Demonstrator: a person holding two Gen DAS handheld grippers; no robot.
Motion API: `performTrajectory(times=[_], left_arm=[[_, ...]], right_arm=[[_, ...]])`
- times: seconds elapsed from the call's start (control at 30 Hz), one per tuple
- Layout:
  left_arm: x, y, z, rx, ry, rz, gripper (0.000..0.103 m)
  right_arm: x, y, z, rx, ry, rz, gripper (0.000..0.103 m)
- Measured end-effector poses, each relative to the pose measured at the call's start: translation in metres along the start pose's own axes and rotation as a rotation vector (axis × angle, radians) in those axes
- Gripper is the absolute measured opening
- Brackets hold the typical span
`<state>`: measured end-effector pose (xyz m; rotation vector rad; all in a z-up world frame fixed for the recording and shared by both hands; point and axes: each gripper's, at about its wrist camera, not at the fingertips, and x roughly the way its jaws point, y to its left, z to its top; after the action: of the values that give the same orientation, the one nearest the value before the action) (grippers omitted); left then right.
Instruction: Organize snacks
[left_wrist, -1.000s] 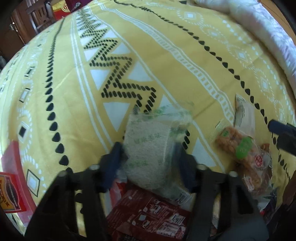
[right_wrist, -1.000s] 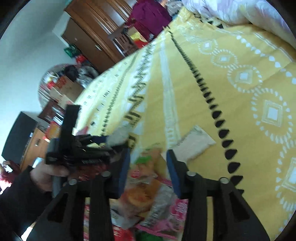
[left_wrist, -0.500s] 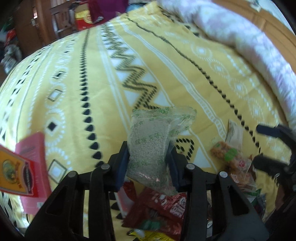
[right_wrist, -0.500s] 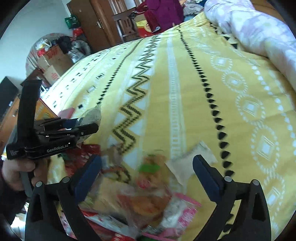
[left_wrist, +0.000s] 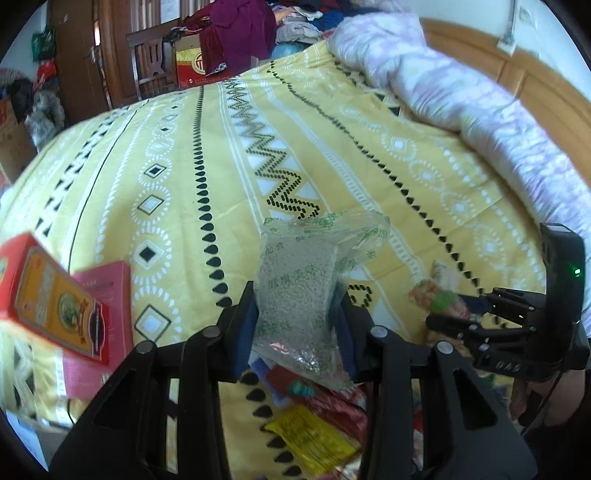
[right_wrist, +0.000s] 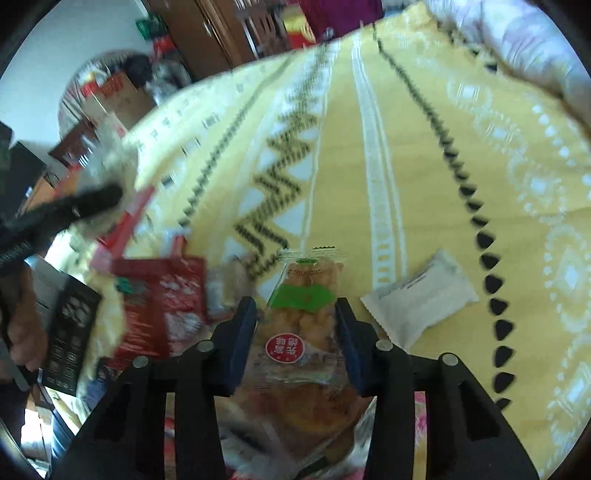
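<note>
The left gripper pinches a clear grain bag between its blue pads, the bag upright and raised above the yellow bedspread. Below it lie a red packet and a yellow packet. To the left, an orange-red box sits tilted over a pink box. At the right of this view the right gripper reaches in from the side, with the orange snack at its tip.

In the right wrist view the right gripper has its jaws closed on the orange snack bag, which bears a green label and a red round sticker. A white packet lies just beside it to the right on the bedspread. A red bag lies to the left, next to a black box. The left gripper shows blurred at far left, too smeared to read its jaws there. A lilac quilt runs along the far edge of the bed
</note>
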<state>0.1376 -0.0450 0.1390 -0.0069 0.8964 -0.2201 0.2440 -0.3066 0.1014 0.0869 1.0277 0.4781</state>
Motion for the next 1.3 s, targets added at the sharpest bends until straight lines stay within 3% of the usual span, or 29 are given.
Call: performTrajectory(times=[0.33, 0.6, 0.83, 1.0, 1.07, 1.17, 1.3], left_arm=[[-0.103, 0.023, -0.015, -0.074, -0.152, -0.022, 0.039], [-0.211, 0.097, -0.043, -0.213, -0.275, 0.129, 0.039], [-0.307, 0.221, -0.089, -0.457, -0.345, 0.321, 0.039], [-0.330, 0.295, -0.122, -0.579, -0.312, 0.413, 0.039], [-0.329, 0.319, -0.135, -0.629, -0.295, 0.424, 0.039], [-0.318, 0.346, -0.151, -0.702, -0.258, 0.425, 0.039], [-0.320, 0.349, -0.170, -0.701, -0.249, 0.400, 0.039]], right_arm=[[-0.112, 0.062, 0.015, -0.050, -0.242, 0.043, 0.047], [-0.156, 0.155, 0.029, -0.150, -0.304, 0.150, 0.047], [-0.148, 0.315, 0.038, -0.327, -0.268, 0.363, 0.047], [-0.124, 0.422, 0.031, -0.411, -0.203, 0.519, 0.047], [-0.109, 0.466, 0.027, -0.432, -0.160, 0.584, 0.047], [-0.085, 0.513, 0.020, -0.469, -0.116, 0.615, 0.047], [-0.062, 0.521, 0.015, -0.456, -0.091, 0.584, 0.048]])
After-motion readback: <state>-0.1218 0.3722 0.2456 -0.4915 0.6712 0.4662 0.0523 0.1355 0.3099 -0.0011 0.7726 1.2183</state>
